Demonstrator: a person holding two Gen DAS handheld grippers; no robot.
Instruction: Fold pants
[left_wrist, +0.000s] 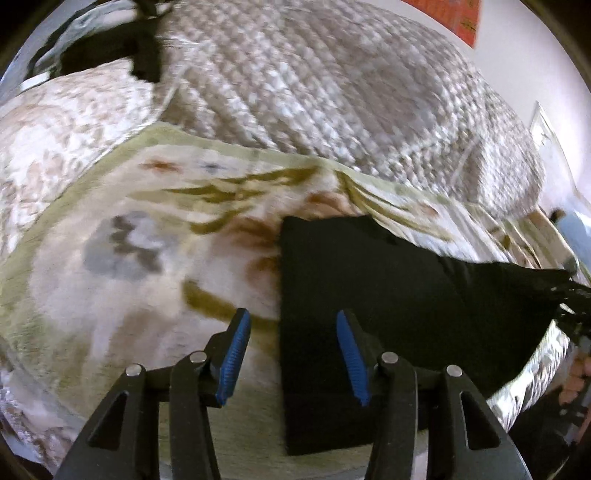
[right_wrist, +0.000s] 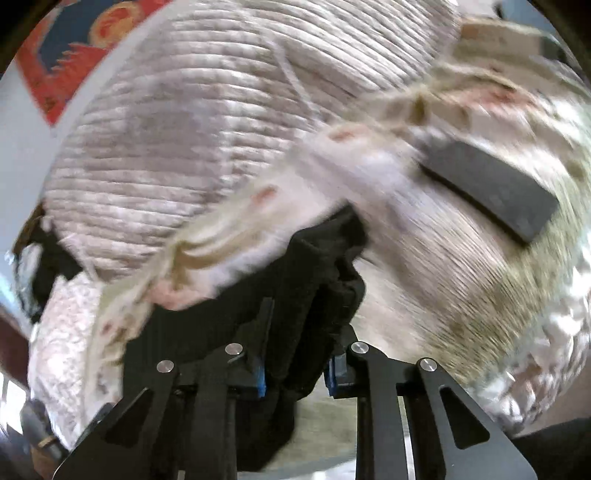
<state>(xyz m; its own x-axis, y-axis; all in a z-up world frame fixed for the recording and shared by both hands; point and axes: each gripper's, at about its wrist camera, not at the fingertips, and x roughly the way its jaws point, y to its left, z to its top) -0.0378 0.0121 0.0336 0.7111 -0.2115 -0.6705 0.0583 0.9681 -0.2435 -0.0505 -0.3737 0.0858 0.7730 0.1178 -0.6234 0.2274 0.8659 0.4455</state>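
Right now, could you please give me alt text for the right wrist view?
The right gripper is shut on bunched black pants above a floral blanket. A dark flat slab lies further on, with a quilt behind.

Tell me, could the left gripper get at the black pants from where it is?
Probably yes: the left gripper is open and empty, the black pants lie just ahead on the blanket, and nothing sits between.

A: Where is room lying open in the left wrist view?
B: Floral blanket (left_wrist: 110, 258) at centre left is lying bare.
A: What's blocking?
B: Black pants (left_wrist: 388, 288) are covering lower right; quilted bedspread (left_wrist: 314, 85) is bulging above.
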